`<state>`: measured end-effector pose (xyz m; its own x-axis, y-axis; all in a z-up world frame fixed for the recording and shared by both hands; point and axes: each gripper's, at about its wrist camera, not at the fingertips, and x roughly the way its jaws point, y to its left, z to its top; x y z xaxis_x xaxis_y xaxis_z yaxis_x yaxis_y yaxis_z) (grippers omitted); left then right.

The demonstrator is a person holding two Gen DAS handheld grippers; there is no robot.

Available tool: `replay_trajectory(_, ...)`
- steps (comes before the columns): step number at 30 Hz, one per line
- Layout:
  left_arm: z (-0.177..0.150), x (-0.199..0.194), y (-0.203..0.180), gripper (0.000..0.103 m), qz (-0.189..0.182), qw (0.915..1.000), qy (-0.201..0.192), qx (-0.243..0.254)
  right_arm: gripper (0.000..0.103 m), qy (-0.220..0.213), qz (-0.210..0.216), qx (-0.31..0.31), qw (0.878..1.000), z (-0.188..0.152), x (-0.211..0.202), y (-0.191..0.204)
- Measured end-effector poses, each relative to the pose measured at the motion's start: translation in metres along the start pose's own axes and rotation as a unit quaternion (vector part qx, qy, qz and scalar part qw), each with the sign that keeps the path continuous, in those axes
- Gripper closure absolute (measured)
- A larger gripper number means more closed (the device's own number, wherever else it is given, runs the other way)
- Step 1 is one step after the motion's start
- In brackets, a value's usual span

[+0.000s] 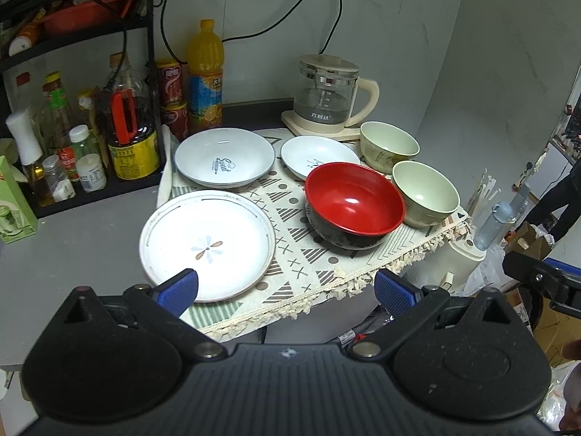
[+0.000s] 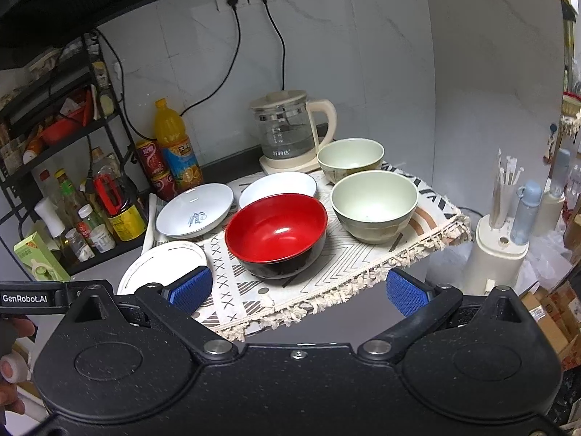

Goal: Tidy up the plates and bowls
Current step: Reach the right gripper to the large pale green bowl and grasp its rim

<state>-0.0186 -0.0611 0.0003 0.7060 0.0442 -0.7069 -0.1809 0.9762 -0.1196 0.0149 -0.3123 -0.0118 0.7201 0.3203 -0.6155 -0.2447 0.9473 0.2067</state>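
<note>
On a patterned mat [image 1: 312, 254] [image 2: 363, 265] lie a flat white flower plate [image 1: 207, 243] [image 2: 163, 263], a deep white plate with blue lettering [image 1: 224, 156] [image 2: 196, 209], a smaller white plate [image 1: 312, 154] [image 2: 277, 185], a red bowl [image 1: 354, 205] [image 2: 276, 232] and two pale green bowls [image 1: 425, 192] [image 1: 388, 143] [image 2: 374, 205] [image 2: 350, 158]. My left gripper [image 1: 287, 287] is open, held off the mat's near edge, its left finger over the flower plate's rim. My right gripper [image 2: 297, 290] is open and empty, in front of the red bowl.
A glass kettle [image 1: 326, 96] [image 2: 285, 130] stands behind the plates. Bottles, cans and an orange juice bottle [image 1: 205, 72] [image 2: 174, 145] crowd a black rack on the left. A white holder with a blue bottle [image 2: 504, 229] stands beyond the counter's right edge.
</note>
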Motion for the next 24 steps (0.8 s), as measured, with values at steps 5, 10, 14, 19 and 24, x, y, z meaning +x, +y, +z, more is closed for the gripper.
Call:
replay_trajectory(5,0.014,0.023,-0.011,0.001,-0.008,0.9999,-0.006,-0.005,0.000,-0.004,-0.023,-0.008,1.000,0.009,0.020,-0.013)
replay_trajectory(10,0.036,0.057,-0.028,0.001,-0.008,0.9998,0.005,-0.015,0.000,0.001,-0.031,0.000,1.000,0.022,0.046,-0.035)
replay_trajectory(14,0.055,0.081,-0.044,0.001,-0.024,0.9997,0.007,-0.005,0.000,0.010,-0.042,0.020,0.999,0.035,0.069,-0.057)
replay_trajectory(19,0.078,0.110,-0.068,0.001,-0.035,0.9992,0.010,0.017,0.000,0.029,-0.050,0.031,0.998,0.050,0.100,-0.079)
replay_trajectory(24,0.098,0.141,-0.086,0.003,-0.049,0.9981,0.019,0.030,0.000,0.041,-0.037,0.053,0.997,0.062,0.127,-0.098)
